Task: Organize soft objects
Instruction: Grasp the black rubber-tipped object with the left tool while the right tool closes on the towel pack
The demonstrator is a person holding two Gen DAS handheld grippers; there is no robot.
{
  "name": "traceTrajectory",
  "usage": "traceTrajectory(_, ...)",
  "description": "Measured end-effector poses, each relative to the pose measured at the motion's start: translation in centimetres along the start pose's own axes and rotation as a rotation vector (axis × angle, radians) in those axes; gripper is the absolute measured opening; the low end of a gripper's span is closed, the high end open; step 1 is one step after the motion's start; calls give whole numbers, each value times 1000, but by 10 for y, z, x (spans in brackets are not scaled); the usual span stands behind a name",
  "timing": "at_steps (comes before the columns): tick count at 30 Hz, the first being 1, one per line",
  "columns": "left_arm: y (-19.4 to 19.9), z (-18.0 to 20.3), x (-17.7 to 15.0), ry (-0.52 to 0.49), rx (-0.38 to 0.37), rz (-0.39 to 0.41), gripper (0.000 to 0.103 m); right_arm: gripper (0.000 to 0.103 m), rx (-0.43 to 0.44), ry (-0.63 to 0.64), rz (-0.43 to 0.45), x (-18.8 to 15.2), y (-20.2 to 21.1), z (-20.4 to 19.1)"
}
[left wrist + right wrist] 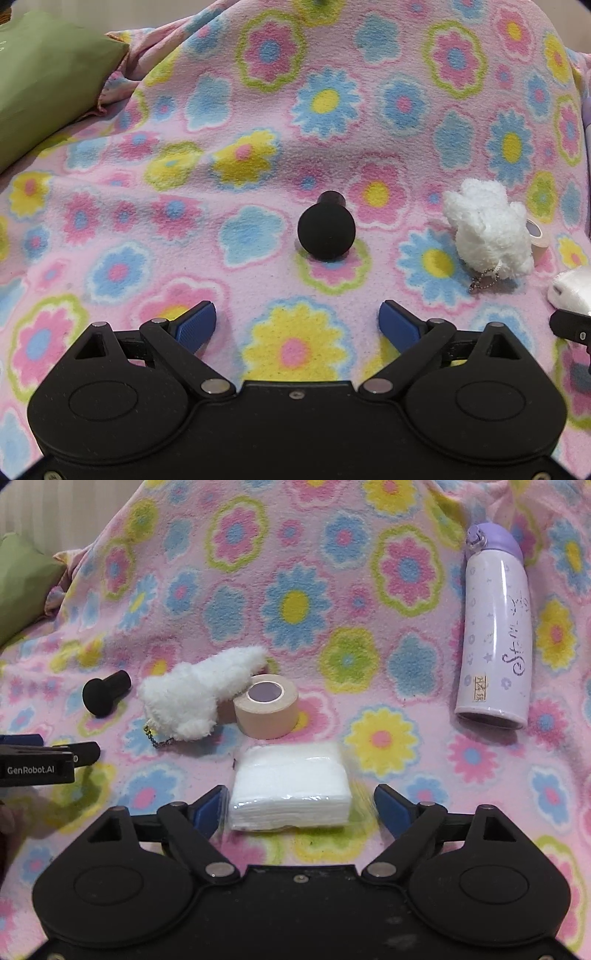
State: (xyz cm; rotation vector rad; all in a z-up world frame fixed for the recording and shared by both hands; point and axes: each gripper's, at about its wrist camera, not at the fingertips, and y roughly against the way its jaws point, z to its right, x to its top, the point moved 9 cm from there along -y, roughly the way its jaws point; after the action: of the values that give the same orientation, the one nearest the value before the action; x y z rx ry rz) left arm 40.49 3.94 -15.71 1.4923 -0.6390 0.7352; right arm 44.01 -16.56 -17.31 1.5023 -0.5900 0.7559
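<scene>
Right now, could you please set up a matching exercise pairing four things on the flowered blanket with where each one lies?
Things:
1. white tissue pack
2. purple bottle
3. beige tape roll
4. black foam ball

Places:
A. lying on its side at the far right
B. ahead of the left gripper
C. between the right gripper's open jaws
D. touching the white plush toy

Pairs: 1-C, 2-A, 3-D, 4-B

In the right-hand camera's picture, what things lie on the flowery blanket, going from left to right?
Black foam-headed knob → white plush keychain → tan tape roll → pack of white pads → lilac bottle.
</scene>
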Motion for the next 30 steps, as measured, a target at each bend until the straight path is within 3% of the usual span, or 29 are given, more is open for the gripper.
traceTrajectory(8, -1, 9, 14, -69, 74, 14, 94, 87, 0, -6, 0, 0, 0, 0)
traceTrajectory(12, -9, 6, 28, -8, 75, 20, 79, 87, 0, -7, -1, 0, 0, 0)
traceTrajectory(20, -14, -13, 40, 93, 100, 2, 79, 88, 7, -17, 0, 0, 1, 0)
traceTrajectory(25, 6, -48, 40, 139, 195, 31, 80, 89, 9, -21, 0, 0, 1, 0)
traceTrajectory(28, 10, -70, 30, 189, 264, -24, 76, 89, 9, -21, -1, 0, 1, 0)
traceTrajectory(30, 10, -80, 17, 251, 246, -77, 76, 89, 9, -21, -1, 1, 1, 0)
